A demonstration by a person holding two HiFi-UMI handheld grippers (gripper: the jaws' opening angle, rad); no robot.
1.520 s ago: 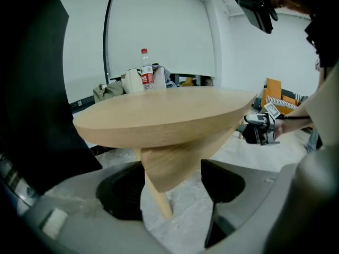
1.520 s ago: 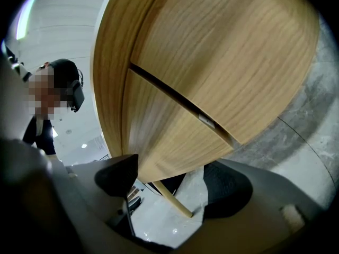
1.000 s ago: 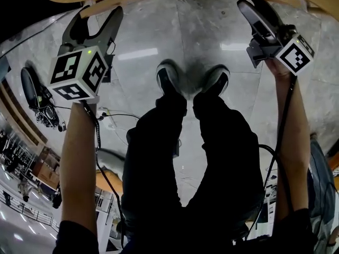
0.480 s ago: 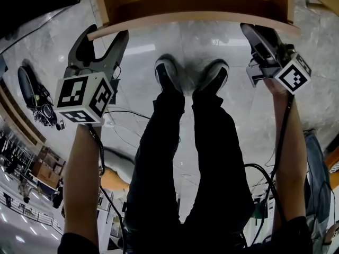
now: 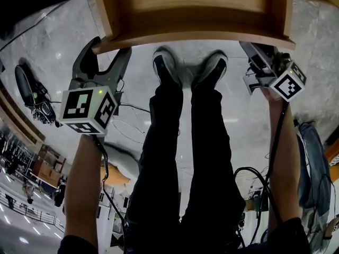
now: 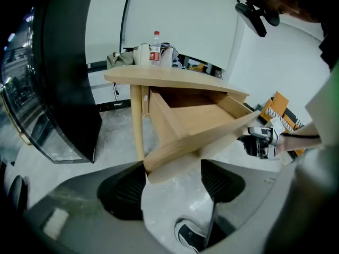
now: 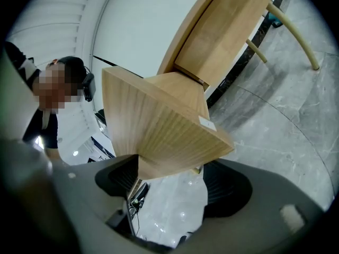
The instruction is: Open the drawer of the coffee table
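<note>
Left tool (image 5: 108, 51) and right tool (image 5: 258, 52), jaws apart, each astride a front corner of the open drawer (image 5: 185, 9).

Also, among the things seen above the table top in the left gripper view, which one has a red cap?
The bottle, the tallest of them: red cap and red label. The white cylinder at its left shows no red.

Large hall, likely a recording studio: polished grey stone floor (image 5: 139, 89), loose cables (image 5: 132, 109) at 9 o'clock, bare white wall (image 6: 180, 20) beyond.
</note>
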